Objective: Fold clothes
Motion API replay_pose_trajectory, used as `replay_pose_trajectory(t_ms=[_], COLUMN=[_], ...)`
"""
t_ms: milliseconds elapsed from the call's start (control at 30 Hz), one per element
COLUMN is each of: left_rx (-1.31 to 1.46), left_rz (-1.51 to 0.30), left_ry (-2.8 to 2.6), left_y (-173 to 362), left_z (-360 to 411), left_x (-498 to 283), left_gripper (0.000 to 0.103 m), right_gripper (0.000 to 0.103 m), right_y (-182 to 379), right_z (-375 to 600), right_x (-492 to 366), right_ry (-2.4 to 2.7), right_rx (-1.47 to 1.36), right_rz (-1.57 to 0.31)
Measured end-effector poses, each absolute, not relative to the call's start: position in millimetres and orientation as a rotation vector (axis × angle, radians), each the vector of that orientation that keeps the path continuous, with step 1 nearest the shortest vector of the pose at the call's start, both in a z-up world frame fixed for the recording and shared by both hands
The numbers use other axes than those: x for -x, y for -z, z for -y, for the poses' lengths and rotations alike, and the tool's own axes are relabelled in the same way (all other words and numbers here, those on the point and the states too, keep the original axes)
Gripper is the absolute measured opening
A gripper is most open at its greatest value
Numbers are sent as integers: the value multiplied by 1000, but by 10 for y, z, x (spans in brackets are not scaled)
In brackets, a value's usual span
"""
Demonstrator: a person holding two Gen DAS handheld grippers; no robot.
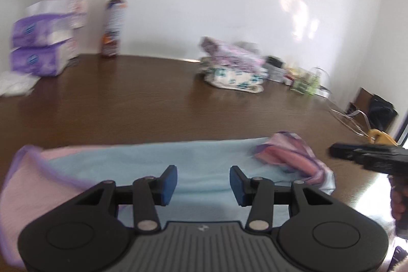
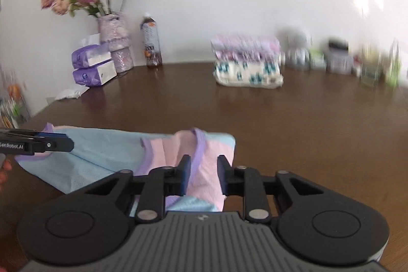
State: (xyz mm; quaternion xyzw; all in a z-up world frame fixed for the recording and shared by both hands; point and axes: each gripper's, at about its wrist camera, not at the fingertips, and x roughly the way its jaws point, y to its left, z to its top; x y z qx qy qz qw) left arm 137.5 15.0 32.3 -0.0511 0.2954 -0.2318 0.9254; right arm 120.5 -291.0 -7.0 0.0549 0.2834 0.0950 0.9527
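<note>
A blue and pink garment lies spread on the near part of the brown table, its far edge running roughly straight from 9 to 3 o'clock across both views. The left gripper hovers over the blue middle with its jaws wide apart and nothing between them. The right gripper sits at the garment's right end, jaws partly open astride a raised pink fold trimmed in purple; whether the pads touch the cloth cannot be told. In the left view, a pink, purple-hemmed corner lies at 8 o'clock.

Beyond the garment the tabletop is bare up to the back wall, where a folded stack stands at 12 to 1 o'clock, with a bottle, vase and tissue packs at 10 to 11 o'clock.
</note>
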Motion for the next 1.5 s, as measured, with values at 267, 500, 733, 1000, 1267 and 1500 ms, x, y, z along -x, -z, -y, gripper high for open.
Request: replay_pose_trajectory(t_ms=[267, 500, 733, 1000, 1267, 1500], left_rx=[9, -109, -193, -193, -345, -225], left_rz=[-593, -615, -668, -636, -627, -584], left_ry=[653, 711, 630, 682, 680, 635], left_y=[-454, -345, -121, -351, -190, -287], left_z=[709, 1198, 1286, 1189, 1414, 1240], left_x=[-1559, -1709, -1830, -1657, -1450, -1338], left_gripper=[44, 25, 24, 28, 29, 68], right_gripper=[20, 21, 21, 21, 30, 77], right_y=[306, 205, 362, 330, 357, 286], right_z=[2816, 2917, 2860, 2885, 2925, 3143], right_x=[-1289, -1042, -1007, -967, -974, -925], right_ry=[-269, -284, -290, -314, -314, -293], right_rx=[-65, -41, 27, 23, -7, -176], right_rz=[-638, -594, -652, -619, -629, -601])
